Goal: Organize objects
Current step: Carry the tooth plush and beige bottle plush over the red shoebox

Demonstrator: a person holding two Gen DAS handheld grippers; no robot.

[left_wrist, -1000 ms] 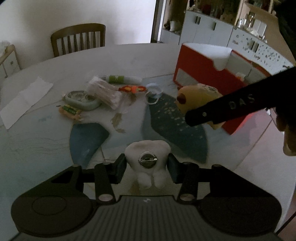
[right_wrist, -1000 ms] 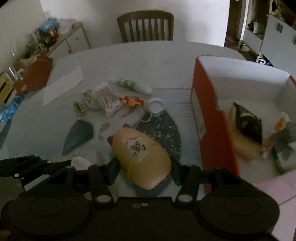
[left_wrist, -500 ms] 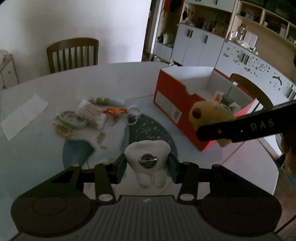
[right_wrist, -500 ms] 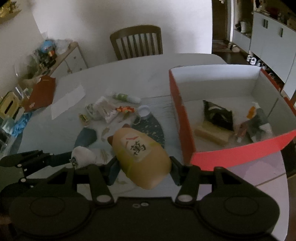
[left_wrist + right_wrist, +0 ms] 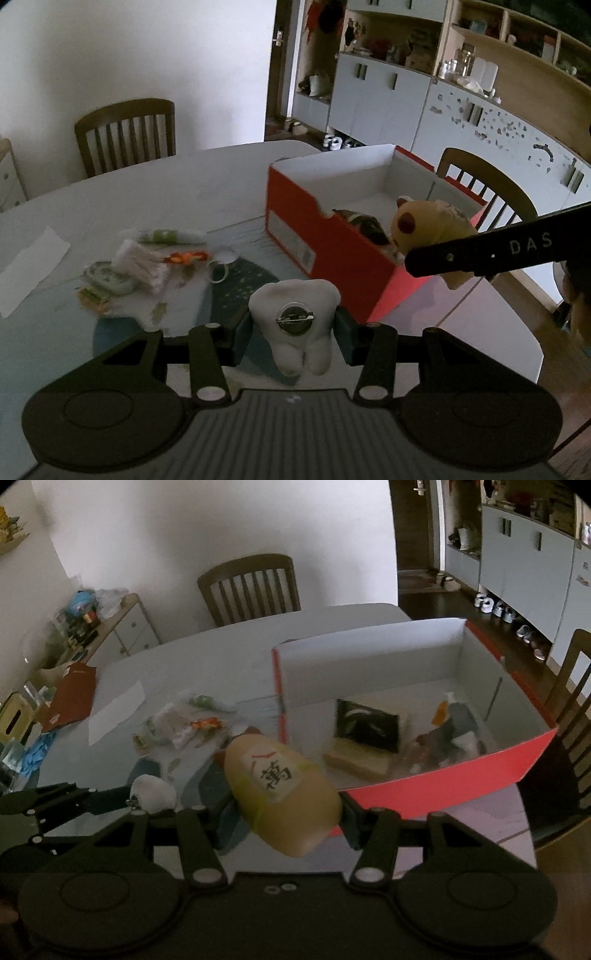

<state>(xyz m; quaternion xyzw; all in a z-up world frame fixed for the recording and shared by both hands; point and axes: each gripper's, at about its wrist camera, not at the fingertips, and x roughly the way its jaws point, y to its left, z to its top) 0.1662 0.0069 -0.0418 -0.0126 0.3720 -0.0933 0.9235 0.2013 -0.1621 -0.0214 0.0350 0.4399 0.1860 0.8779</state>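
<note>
On the round table (image 5: 207,184) stands the red box (image 5: 325,243), open-topped, with several items inside. Just beside the box's near wall, the right gripper (image 5: 282,812) clamps a yellow plush toy (image 5: 284,794). Left of the box, above the table, the left gripper (image 5: 293,328) clamps a white tooth-shaped plush (image 5: 293,321). Small clutter (image 5: 147,258) lies farther left.

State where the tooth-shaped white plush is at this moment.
The tooth-shaped white plush is clamped in the left gripper, held above the table, left of the red box; the right wrist view shows it at lower left.
</note>
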